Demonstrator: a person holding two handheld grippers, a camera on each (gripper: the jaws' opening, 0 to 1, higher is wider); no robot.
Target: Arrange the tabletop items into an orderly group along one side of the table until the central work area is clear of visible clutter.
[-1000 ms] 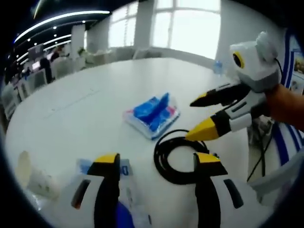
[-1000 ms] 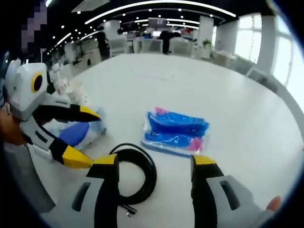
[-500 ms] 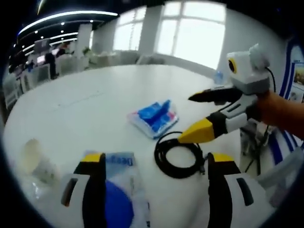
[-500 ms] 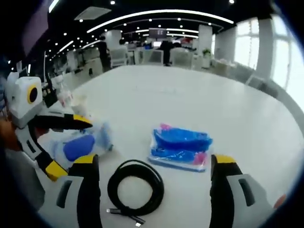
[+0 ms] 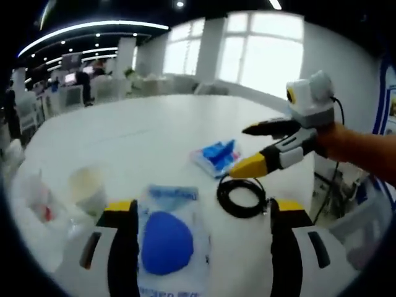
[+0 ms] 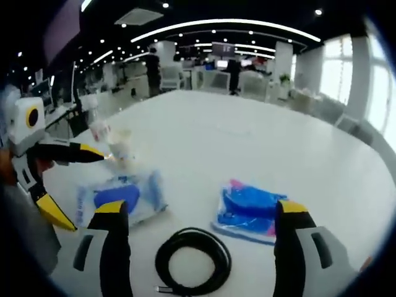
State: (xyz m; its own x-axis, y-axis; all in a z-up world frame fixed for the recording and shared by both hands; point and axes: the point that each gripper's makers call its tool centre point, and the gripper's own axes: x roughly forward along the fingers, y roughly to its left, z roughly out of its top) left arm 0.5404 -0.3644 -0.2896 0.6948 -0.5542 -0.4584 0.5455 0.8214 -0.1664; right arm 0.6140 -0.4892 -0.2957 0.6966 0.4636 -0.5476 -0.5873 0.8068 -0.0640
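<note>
On the white table (image 5: pixel 136 136) lie three items. A clear bag holding a blue round piece (image 5: pixel 164 241) sits between the jaws of my left gripper (image 5: pixel 201 210), which is open and above it. A black coiled cable (image 5: pixel 243 198) lies to the right, with a blue plastic packet (image 5: pixel 216 156) beyond it. My right gripper (image 5: pixel 242 151) hangs open over the cable. In the right gripper view, the cable (image 6: pixel 193 260) lies between the open jaws of my right gripper (image 6: pixel 199 210). The packet (image 6: pixel 250 207) is to its right, the bag (image 6: pixel 120 198) to its left, beside the open left gripper (image 6: pixel 83 190).
A paper cup (image 5: pixel 86 185) and a clear plastic cup (image 5: pixel 37 198) stand at the table's left side, seen again as cups (image 6: pixel 117 145) past the bag. The table's near edge runs just below the cable. Chairs and desks fill the room behind.
Both views have pulled back and up, so the items look smaller and farther. The whole bag now shows between my left jaws. Cable, packet and bag lie where they were.
</note>
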